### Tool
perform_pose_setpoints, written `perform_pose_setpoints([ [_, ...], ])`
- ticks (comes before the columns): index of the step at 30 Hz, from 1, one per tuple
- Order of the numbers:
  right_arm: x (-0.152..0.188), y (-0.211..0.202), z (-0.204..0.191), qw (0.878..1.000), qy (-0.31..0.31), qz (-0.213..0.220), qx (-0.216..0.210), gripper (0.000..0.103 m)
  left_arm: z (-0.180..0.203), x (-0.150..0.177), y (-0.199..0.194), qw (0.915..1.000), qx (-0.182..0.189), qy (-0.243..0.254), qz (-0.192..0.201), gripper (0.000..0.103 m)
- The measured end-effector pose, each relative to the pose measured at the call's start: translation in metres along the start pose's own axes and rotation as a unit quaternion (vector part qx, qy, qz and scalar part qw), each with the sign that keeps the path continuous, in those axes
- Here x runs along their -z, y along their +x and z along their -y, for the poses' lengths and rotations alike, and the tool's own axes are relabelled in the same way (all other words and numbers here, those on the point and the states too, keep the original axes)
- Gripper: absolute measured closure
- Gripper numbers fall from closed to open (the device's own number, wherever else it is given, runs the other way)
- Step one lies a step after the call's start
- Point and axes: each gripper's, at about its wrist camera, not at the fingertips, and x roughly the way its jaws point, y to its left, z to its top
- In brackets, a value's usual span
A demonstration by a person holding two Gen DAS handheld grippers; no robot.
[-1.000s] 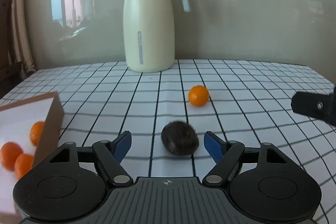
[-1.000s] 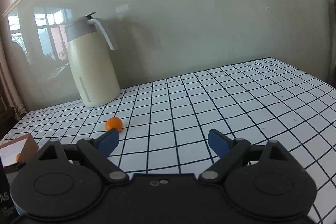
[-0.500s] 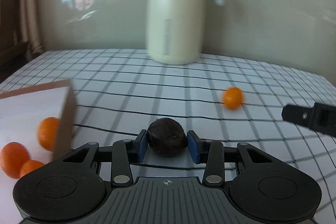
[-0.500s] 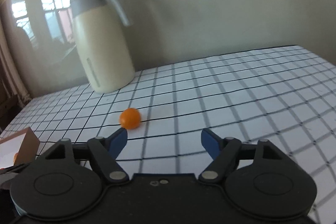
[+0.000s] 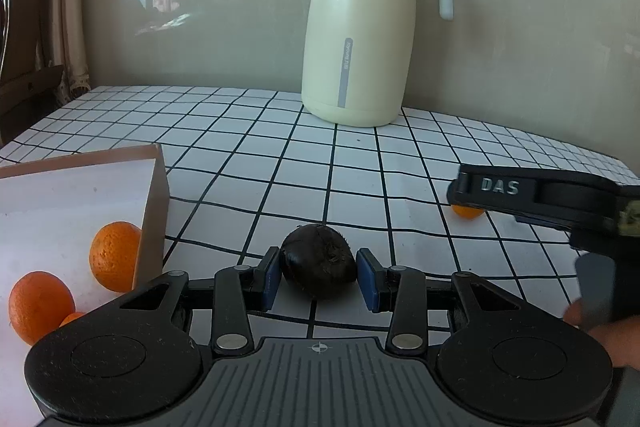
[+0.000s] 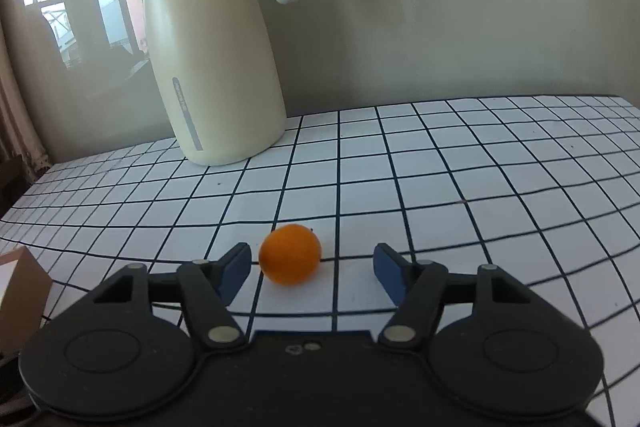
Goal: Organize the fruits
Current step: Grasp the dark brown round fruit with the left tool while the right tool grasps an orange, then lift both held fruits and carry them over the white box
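Two tools work at once. The left tool has its blue pads clamped on a dark, rough-skinned fruit low over the checked tabletop. The right tool is closing, its pads not yet touching the small orange that sits between them, nearer the left pad.

Judging by this, the step in hand is a double pickup; next, the right tool needs to finish its squeeze, then both fruits likely go to the box.

Only the left view shows inside the box, where three oranges lie, and the right tool from outside. Only the right view shows the loose orange whole.
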Motion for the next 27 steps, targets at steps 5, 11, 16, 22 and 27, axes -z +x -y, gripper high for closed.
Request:
perform_pose_setpoints([
  [5,-0.004,0.007,-0.002,1.0,-0.002,-0.004,-0.013,0.067,0.0,0.0,-0.001,1.0,0.001,-0.002,-0.001,0.062],
  [11,-0.003,0.005,-0.005,1.0,-0.017,-0.01,-0.024,0.077,0.002,0.0,0.0,1.0,-0.002,0.003,-0.005,0.062],
  [16,0.006,-0.012,-0.001,0.999,-0.028,-0.011,-0.024,0.077,0.0,0.0,0.0,1.0,0.001,0.001,-0.005,0.062],
  [22,0.018,-0.047,0.008,0.999,-0.015,-0.016,-0.023,0.077,0.001,0.004,-0.005,1.0,0.006,-0.001,-0.004,0.062],
  [27,0.031,-0.084,0.014,1.0,0.001,-0.008,-0.02,0.077,0.004,0.009,-0.02,0.9996,0.027,0.003,-0.005,0.062],
])
